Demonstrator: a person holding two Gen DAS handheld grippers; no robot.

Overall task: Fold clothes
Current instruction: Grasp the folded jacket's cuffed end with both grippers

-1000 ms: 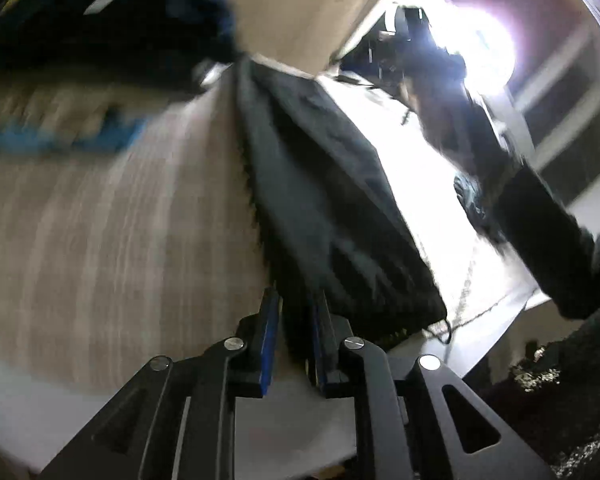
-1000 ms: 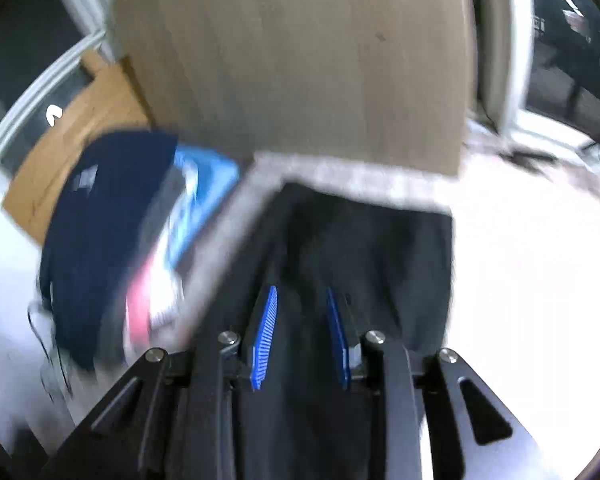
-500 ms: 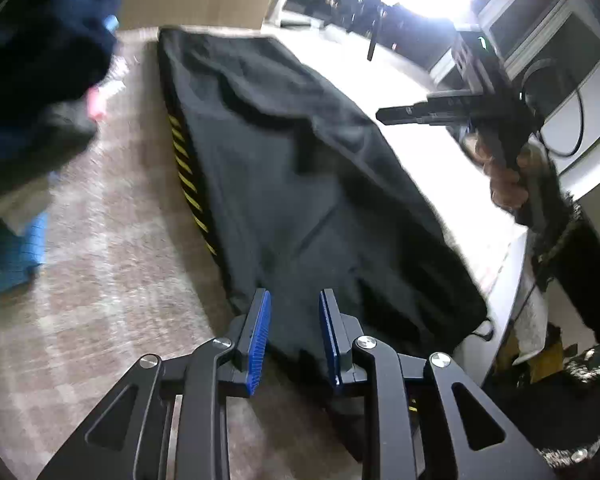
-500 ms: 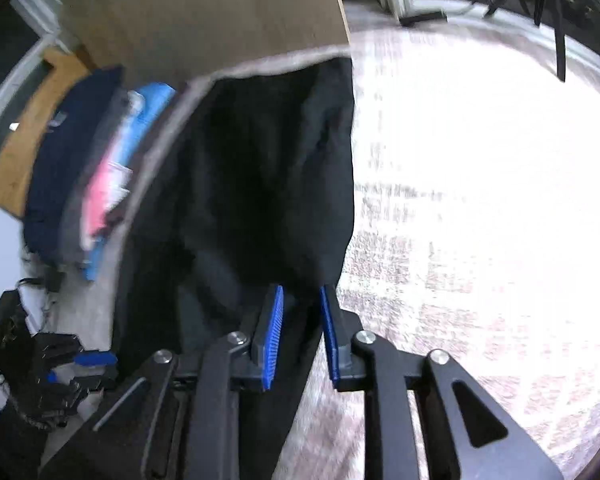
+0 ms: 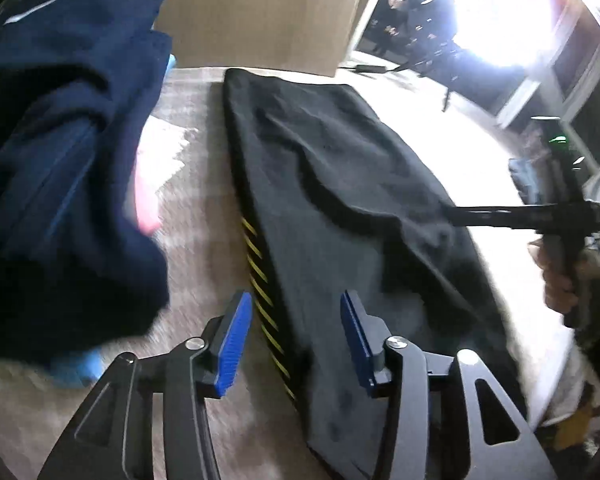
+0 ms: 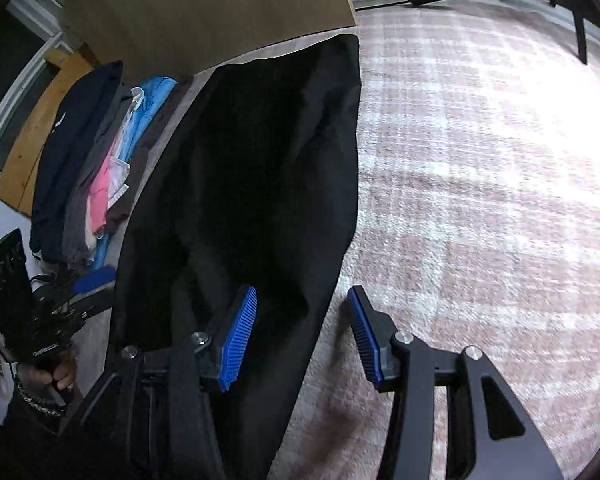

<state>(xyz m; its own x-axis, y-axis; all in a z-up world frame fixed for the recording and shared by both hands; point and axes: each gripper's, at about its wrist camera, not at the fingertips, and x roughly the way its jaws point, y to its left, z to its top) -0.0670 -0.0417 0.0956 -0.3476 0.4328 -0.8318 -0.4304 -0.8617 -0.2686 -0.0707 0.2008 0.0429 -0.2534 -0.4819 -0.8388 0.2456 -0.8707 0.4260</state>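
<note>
Black garment (image 5: 340, 208) lies flat, near end cut off; both grippers' jaws, just opening, gape unclamped over its edges.

Matt cloth on a woven spread, hard plastic above it

The black garment (image 5: 340, 208) is matt, soft cloth with printed yellow stripes along one hem. The spread (image 6: 480, 200) beneath looks woven and slightly rough. Upper left of the left view, the navy pile (image 5: 60, 140) is matt fabric. The board (image 6: 204, 12) is smooth, dull wood. Finger pads (image 5: 234, 344) are ribbed blue rubber on matt black plastic with shiny metal screws.
</note>
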